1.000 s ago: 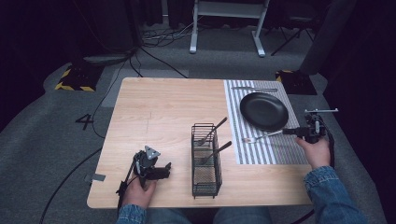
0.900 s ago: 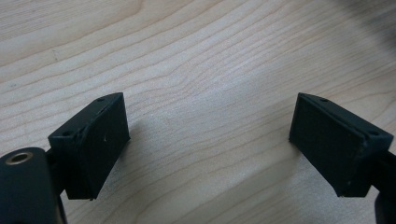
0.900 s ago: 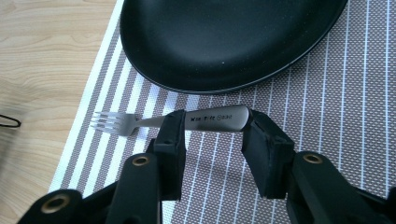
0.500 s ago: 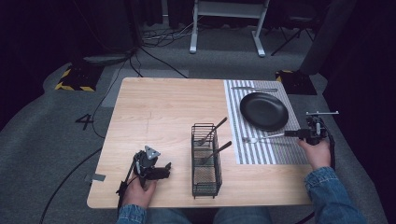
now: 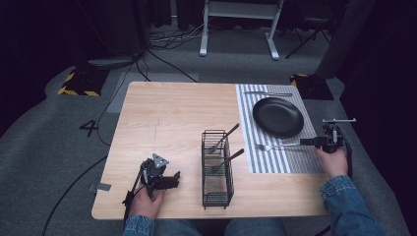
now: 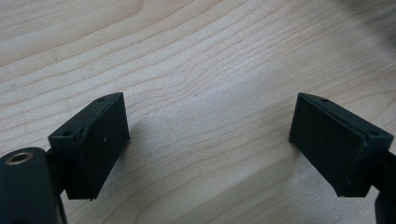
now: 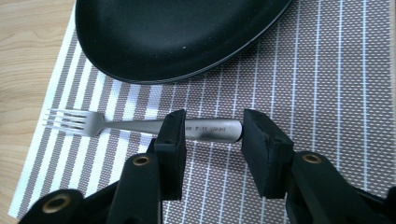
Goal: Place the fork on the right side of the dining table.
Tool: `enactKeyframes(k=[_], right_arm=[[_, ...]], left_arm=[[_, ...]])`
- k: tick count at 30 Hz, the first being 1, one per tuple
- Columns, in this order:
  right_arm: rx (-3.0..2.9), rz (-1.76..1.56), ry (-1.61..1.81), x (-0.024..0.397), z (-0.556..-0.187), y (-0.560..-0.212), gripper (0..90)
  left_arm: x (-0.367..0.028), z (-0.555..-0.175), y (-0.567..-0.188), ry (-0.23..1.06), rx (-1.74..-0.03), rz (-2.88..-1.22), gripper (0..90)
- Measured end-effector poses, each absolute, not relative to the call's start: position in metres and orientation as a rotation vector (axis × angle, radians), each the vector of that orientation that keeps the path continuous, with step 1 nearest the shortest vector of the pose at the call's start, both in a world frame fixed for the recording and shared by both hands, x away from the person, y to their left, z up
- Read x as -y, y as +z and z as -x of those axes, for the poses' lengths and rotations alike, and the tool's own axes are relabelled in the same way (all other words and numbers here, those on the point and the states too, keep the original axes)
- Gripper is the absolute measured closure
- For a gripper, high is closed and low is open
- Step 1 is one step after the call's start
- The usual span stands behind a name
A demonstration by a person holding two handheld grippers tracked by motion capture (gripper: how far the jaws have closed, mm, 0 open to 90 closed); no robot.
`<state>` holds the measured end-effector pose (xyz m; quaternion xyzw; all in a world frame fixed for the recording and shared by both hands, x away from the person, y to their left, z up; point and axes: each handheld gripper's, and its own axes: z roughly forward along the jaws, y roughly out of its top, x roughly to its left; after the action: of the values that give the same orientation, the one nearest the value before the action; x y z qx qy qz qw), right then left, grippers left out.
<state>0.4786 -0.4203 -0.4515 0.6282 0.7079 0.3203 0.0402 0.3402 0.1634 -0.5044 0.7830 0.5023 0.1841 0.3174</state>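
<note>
Fork [image 5: 275,146] lies flat across the striped placemat [image 5: 275,164], just below the black plate [image 5: 278,116] at right of the high view, tines twd the frame's left. That's the usual place-setting spot, w/ a knife [image 5: 268,93] already on the mat's far edge above the plate, so you're prob. setting it down here, not picking it up. In the right gripper view the fork [image 7: 140,125] runs crosswise: its handle end butts the right-hand pad, and the shaft passes by the tip of the left-hand pad. Your right tongs [image 7: 212,127] stand abt half apart around that handle; can't tell if the pads actually press it or just bracket it, and can't tell if the fork's full weight is on the mat yet. The plate [image 7: 177,37] rim sits close above the handle but apart from it. Your right hand [image 5: 334,160] comes in from lower right, wrist level, right tongs [image 5: 305,142] pointing left along the mat, low to the counter [image 5: 167,113]. Left hand [image 5: 147,201] rests at the lower-left edge, parked; left tongs [image 5: 172,178] point right twd the wire basket [image 5: 216,169], near but not touching it. The basket has two more utensils leaning in it. In the left gripper view the left tongs [image 6: 210,135] are spread wide w/ nothing btwn them, just bare wood.
</note>
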Motion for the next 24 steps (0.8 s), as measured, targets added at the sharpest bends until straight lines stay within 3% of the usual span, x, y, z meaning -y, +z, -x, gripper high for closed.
enactKeyframes(k=[24], right_arm=[[-2.163, -1.828, 1.043, 0.418, -0.465, -0.434, 55.4]], left_arm=[[-0.163, -0.34, -0.504, 0.484, -1.323, -2.059, 11.9]])
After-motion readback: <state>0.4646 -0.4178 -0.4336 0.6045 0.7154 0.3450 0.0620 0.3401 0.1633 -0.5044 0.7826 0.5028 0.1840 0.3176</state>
